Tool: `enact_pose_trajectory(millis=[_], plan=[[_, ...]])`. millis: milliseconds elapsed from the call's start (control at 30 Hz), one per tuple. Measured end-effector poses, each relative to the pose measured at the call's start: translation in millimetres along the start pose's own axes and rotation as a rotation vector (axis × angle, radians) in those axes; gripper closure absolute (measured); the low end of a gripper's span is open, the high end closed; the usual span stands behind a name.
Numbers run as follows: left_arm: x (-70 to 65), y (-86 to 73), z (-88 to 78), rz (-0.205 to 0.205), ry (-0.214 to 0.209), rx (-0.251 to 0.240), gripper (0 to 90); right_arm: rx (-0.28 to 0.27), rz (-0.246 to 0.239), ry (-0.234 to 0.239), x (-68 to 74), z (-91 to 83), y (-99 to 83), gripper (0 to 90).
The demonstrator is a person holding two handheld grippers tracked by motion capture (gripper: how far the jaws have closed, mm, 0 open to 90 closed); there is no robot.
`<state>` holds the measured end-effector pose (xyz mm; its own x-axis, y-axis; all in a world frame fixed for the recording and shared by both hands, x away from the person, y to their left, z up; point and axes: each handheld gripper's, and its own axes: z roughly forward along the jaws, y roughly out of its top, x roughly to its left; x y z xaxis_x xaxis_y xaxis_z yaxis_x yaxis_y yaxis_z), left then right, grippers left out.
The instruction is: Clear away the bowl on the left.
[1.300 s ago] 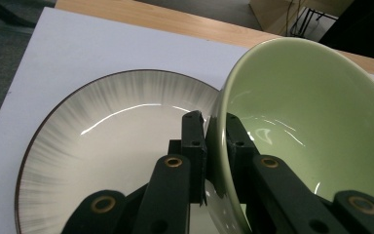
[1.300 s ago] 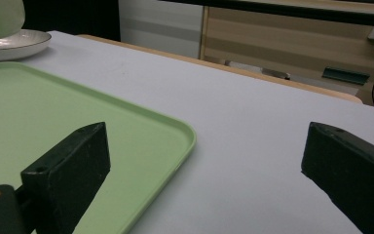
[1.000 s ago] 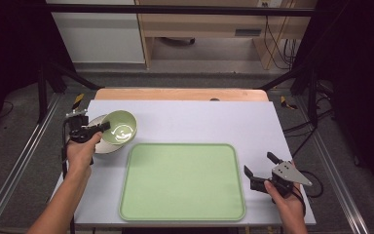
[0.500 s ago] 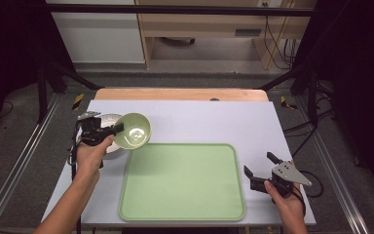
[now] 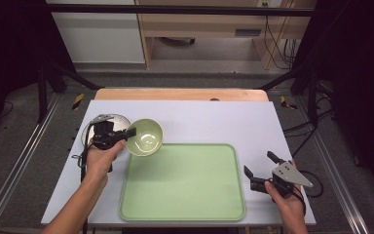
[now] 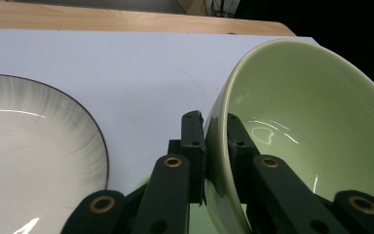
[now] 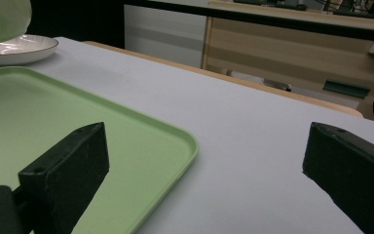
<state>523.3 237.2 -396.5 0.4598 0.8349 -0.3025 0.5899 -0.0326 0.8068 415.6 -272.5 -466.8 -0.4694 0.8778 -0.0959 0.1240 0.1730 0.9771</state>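
On top of the white-covered table (image 5: 199, 117), wooden edge at 12 o'clock, dim lab floor and cables around. One green bowl (image 5: 145, 137), one white plate (image 5: 93, 126), one green tray (image 5: 182, 181). Left gripper (image 5: 128, 132) pinching the bowl's rim at its 9 o'clock, bowl lifted over the tray's 11 o'clock corner. Right gripper (image 5: 260, 165) spread wide, empty, at 4 o'clock.

The bowl (image 5: 145, 137) is pale green, glossy inside and out. Left of it, the plate (image 5: 95, 123) is white with faint grey ribbing and a thin dark rim. The tray (image 5: 182, 181) is a matching light green. The table (image 5: 214, 119) is white, with a light wood strip along its far edge. Both grippers (image 5: 129, 132) (image 5: 259, 165) are black.
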Motion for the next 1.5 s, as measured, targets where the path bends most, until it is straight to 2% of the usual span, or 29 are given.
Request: enact_pose_trajectory(millis=[233, 800, 1167, 1500], plan=[[-14.3, -4.6, 4.0, 0.024, -0.036, 0.02, 82.2, -0.033, -0.019, 0.013, 1.3, -0.7, 1.6, 3.2], [-49.8, -22.4, 20.3, 0.085, -0.118, 0.096, 82.1, -0.029, -0.025, 0.02, 2.5, -0.2, 1.6, 3.3], [-64.5, -33.6, 28.5, 0.109, -0.149, 0.135, 82.1, -0.023, -0.025, 0.022, 2.3, -0.1, 1.4, 3.3], [-71.7, -40.3, 34.4, 0.12, -0.159, 0.16, 82.0, -0.021, -0.023, 0.021, 2.1, -0.1, 1.3, 3.4]])
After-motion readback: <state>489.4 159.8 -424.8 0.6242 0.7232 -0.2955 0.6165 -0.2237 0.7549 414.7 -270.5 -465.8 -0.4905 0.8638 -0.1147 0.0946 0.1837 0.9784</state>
